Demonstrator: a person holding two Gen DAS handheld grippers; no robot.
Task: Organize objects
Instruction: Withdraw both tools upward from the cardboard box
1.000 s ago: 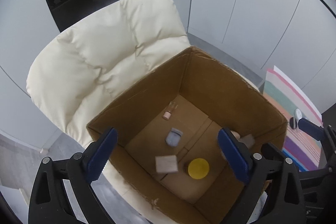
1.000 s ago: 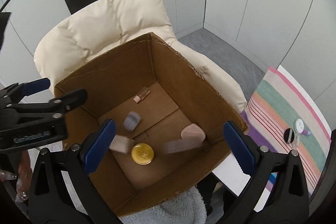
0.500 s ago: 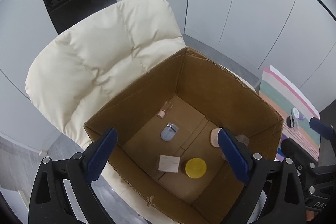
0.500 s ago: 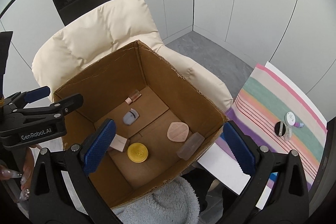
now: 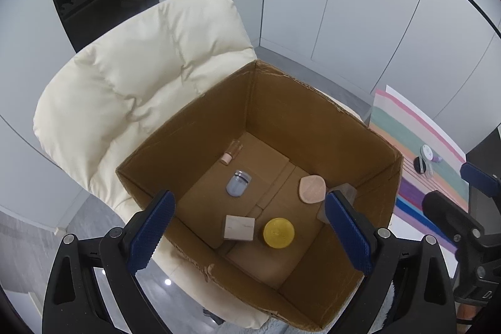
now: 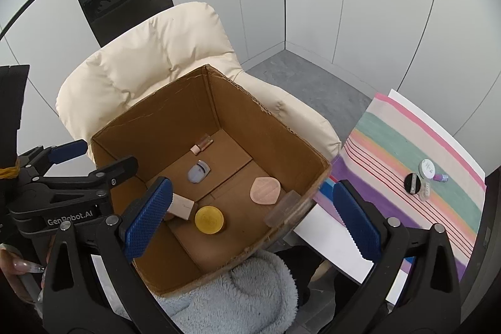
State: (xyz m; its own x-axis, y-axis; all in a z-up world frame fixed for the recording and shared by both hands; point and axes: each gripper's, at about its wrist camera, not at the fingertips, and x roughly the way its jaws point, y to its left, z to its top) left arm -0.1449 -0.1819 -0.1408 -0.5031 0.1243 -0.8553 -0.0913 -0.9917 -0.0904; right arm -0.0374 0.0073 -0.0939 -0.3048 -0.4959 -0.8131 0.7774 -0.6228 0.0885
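Note:
An open cardboard box [image 5: 313, 102] [image 6: 150, 121] sits on a cream chair. On its floor lie a yellow round tin [image 5: 278, 233] [image 6: 209, 219], a beige square box [image 5: 239, 227] [image 6: 182, 205], a lilac eyelash curler [image 5: 238, 183] [image 6: 198, 172], a pink puff [image 5: 311, 189] [image 6: 265, 190], a small pink vial [image 5: 231, 152] [image 6: 202, 144] and a clear block [image 5: 343, 193] [image 6: 281, 208]. My left gripper [image 5: 249, 235] and right gripper [image 6: 247, 219] are both open and empty, above the box's near rim.
The cream padded chair [image 5: 137, 89] [image 6: 156, 58] holds the box. A striped cloth [image 5: 413, 143] [image 6: 416, 158] on the right carries a black disc [image 6: 412, 183], a white disc [image 6: 427, 168] and a small purple item [image 6: 441, 177]. A light blue fleece [image 6: 231, 296] lies below the box.
The pieces that were tumbling into the box one second ago now lie still on its floor. Both grippers have risen and drawn back from the box; the right view shows more of the cloth.

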